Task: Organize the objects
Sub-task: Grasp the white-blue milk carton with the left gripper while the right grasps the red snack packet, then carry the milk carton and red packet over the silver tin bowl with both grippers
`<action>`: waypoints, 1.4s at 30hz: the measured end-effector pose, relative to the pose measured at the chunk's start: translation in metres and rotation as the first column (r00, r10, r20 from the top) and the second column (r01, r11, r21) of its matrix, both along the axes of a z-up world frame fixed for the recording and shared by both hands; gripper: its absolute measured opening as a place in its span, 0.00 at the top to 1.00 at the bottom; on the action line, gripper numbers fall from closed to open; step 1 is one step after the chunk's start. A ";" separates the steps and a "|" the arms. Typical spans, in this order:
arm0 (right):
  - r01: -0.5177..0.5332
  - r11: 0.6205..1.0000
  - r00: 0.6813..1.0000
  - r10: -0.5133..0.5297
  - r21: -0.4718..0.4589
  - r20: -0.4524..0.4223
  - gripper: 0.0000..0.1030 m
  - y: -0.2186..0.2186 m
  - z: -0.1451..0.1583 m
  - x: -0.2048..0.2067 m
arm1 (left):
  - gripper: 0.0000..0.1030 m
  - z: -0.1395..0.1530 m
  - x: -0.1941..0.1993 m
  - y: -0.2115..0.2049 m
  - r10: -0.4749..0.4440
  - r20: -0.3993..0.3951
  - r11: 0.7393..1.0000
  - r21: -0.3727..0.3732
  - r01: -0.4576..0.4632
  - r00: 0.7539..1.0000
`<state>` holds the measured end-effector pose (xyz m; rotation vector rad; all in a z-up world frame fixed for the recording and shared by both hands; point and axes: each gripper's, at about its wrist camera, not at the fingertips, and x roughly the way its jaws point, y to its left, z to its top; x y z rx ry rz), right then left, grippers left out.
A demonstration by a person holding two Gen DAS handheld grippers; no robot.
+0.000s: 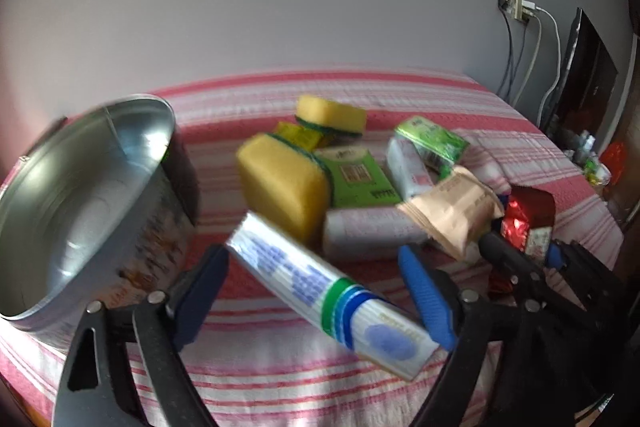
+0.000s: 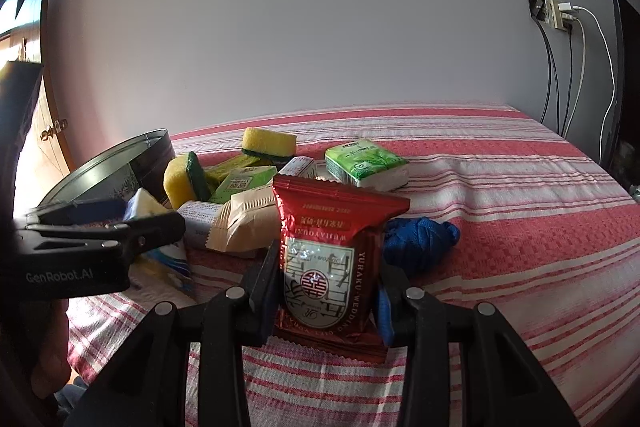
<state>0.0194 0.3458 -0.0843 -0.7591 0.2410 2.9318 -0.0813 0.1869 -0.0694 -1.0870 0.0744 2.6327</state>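
Observation:
My left gripper [image 1: 316, 291] is shut on a white and blue packet [image 1: 328, 295], held tilted above the striped cloth beside a round metal tin [image 1: 80, 203]. The tin is open and looks empty. My right gripper [image 2: 326, 291] is shut on a red snack packet [image 2: 332, 255], held upright just above the cloth. In the right wrist view the left gripper [image 2: 132, 223] shows at the left, in front of the tin [image 2: 112, 167]. In the left wrist view the right gripper [image 1: 520, 243] shows at the right with the red packet [image 1: 528, 219].
A pile lies mid-table: two yellow sponges [image 1: 284, 183], green tissue packs [image 2: 366, 163], a beige packet [image 2: 248, 223], white packs. A blue cloth bundle [image 2: 420, 239] lies right of the red packet. Striped cloth [image 2: 520, 227] covers the table. Wall cables [image 2: 560, 67] hang at the back right.

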 end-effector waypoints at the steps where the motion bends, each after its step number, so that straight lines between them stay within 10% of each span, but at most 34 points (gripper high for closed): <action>1: -0.001 1.000 1.000 0.001 -0.001 0.000 0.60 0.000 0.000 0.000 | 0.23 -0.003 -0.001 0.000 -0.011 0.025 1.000 0.019 0.010 1.000; 13: -0.008 1.000 1.000 0.008 -0.010 0.004 0.60 0.001 -0.002 0.001 | 0.77 -0.005 0.000 0.002 -0.077 0.057 0.994 0.077 0.073 0.995; 42: 0.007 0.999 0.996 -0.003 0.047 -0.088 0.60 -0.011 0.006 0.015 | 0.78 0.025 0.033 -0.019 -0.050 -0.164 0.999 -0.007 0.050 0.985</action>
